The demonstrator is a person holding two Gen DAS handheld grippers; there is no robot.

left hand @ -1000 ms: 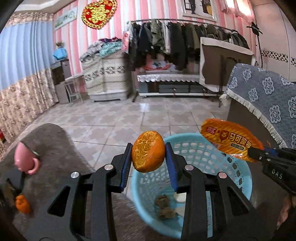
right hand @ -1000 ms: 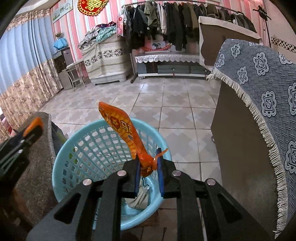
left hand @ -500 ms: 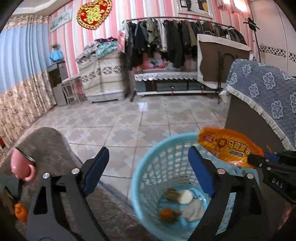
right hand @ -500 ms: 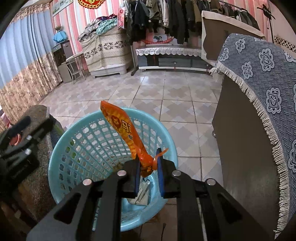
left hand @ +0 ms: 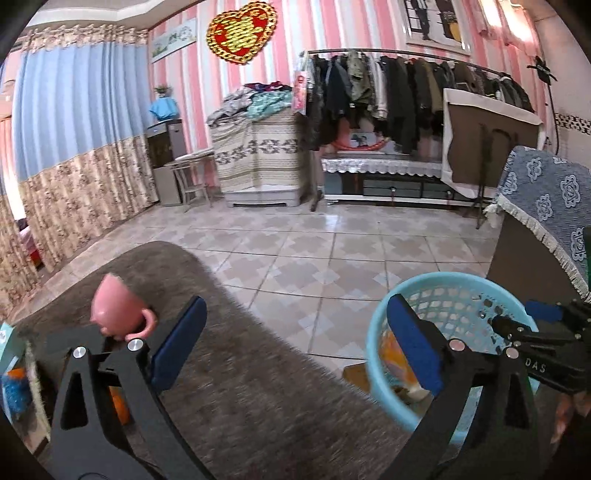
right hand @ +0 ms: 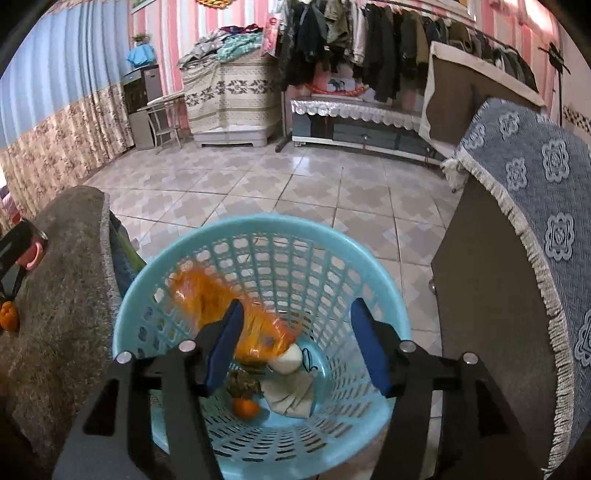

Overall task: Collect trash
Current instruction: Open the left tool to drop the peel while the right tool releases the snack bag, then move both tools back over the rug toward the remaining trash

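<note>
Swinging left, the left hand-held gripper (left hand: 291,350) gapes empty, jaws opening; small orange peel scrap (left hand: 120,406) lies near-left on grey-brown carpeted bench (left hand: 240,369).

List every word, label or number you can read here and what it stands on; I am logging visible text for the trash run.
"DAS": white letters on the right tool's black body, left wrist view.
Orange wrapper in the basket: print too blurred to read.
Red and gold heart on the wall: characters too small to read.
Long banner beside it: too small to read.
</note>
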